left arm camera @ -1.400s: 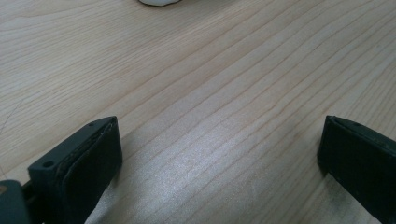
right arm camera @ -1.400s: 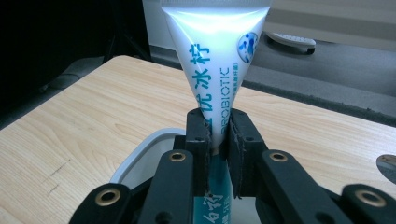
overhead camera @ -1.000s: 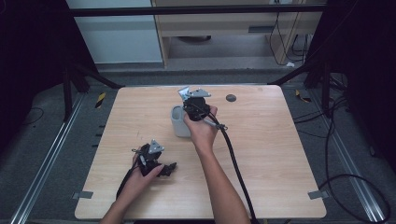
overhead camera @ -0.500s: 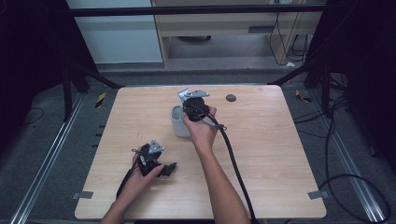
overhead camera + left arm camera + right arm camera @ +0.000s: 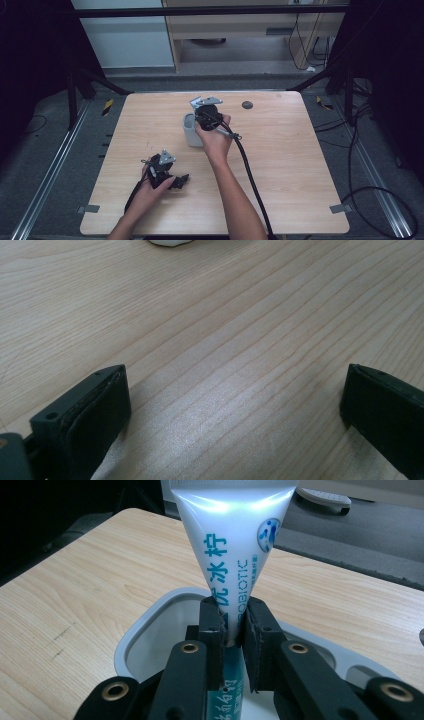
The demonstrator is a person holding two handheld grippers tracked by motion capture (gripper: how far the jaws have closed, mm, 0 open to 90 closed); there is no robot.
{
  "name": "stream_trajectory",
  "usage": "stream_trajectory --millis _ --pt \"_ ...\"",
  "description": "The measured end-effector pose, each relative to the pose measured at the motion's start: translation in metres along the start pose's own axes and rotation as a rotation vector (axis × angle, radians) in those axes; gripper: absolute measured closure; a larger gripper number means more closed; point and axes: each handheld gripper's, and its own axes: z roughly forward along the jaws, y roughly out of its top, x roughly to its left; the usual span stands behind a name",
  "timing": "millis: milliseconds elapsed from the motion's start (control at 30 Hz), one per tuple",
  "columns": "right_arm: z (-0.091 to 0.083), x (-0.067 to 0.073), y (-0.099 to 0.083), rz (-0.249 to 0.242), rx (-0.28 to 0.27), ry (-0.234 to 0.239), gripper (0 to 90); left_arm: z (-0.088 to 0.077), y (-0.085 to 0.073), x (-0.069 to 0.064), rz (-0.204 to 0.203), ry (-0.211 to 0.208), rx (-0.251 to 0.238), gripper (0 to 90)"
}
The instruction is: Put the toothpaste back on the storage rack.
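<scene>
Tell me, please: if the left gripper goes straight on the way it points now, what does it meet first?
Probably the bare wooden table. The left gripper has open jaws with nothing between them. The white container lies farther on at the top edge, left of centre; depth is hard to judge.

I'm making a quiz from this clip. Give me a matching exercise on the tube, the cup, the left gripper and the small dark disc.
Things:
1. white tube
2. white cup
3. left gripper
4. dark disc

States:
A. jaws wide apart over bare wood
B. lying alone near the table's far edge
C. pinched in the right gripper
D. standing under the tube

Pairs: 1-C, 2-D, 3-A, 4-B
</scene>
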Motion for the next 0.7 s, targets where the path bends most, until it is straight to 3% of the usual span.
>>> stream_trajectory --millis 700 --pt "0.0023 -0.0018 0.0011 0.022 0.004 0.014 78.1 0.0001 0.0000 0.0000 -0.001 0.001 -0.001 0.0"
